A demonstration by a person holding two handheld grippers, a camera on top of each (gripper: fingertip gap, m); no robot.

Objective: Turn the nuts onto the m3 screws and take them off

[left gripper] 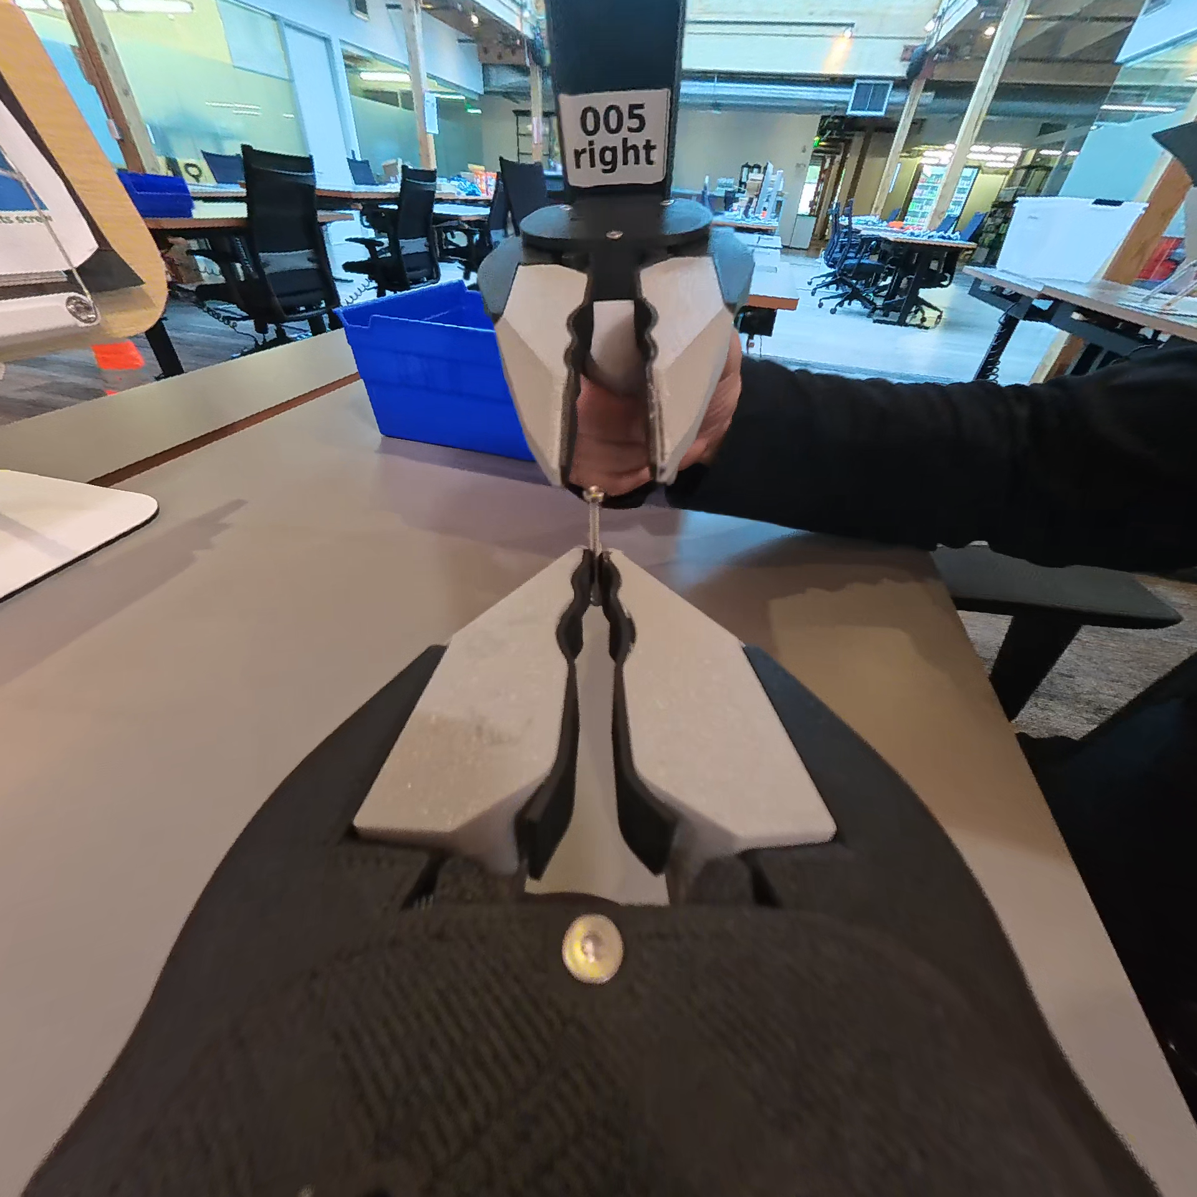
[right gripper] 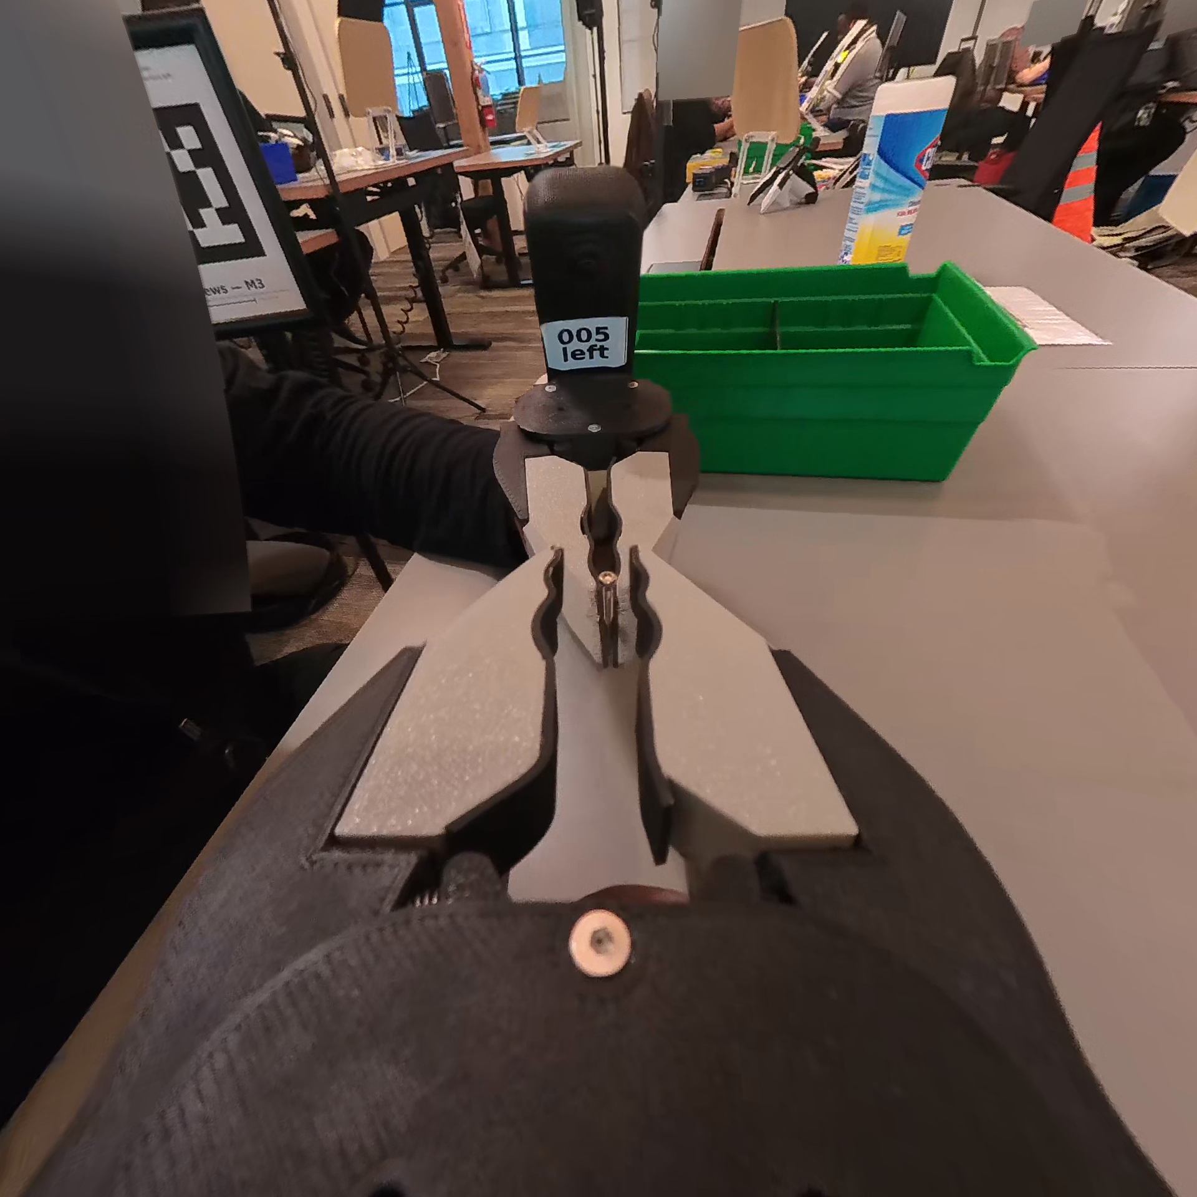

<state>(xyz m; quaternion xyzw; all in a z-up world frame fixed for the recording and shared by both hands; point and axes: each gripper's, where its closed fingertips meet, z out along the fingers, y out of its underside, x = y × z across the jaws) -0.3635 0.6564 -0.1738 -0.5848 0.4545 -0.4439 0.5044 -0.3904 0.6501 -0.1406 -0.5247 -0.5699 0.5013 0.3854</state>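
Note:
In the left wrist view my left gripper (left gripper: 592, 558) is shut on a thin M3 screw (left gripper: 592, 526). The screw sticks out past the fingertips and ends in a wider piece; I cannot tell whether that is a nut or the screw head. My right gripper (left gripper: 615, 480) faces it, jaws apart, tips on either side of the screw's end. In the right wrist view my right gripper (right gripper: 594, 558) is open, and the left gripper (right gripper: 609, 657) sits between its fingers, holding the screw (right gripper: 606, 592). Both are held above the grey table (left gripper: 259, 648).
A blue bin (left gripper: 427, 376) stands behind the right gripper. A green divided bin (right gripper: 809, 388) stands on the table beyond the left gripper, with a wipes canister (right gripper: 897, 175) behind it. A white stand base (left gripper: 58, 524) lies at the left. A framed sign (right gripper: 214, 194) stands off the table. Only a small space, under 4 cm, lies between the two pairs of fingers.

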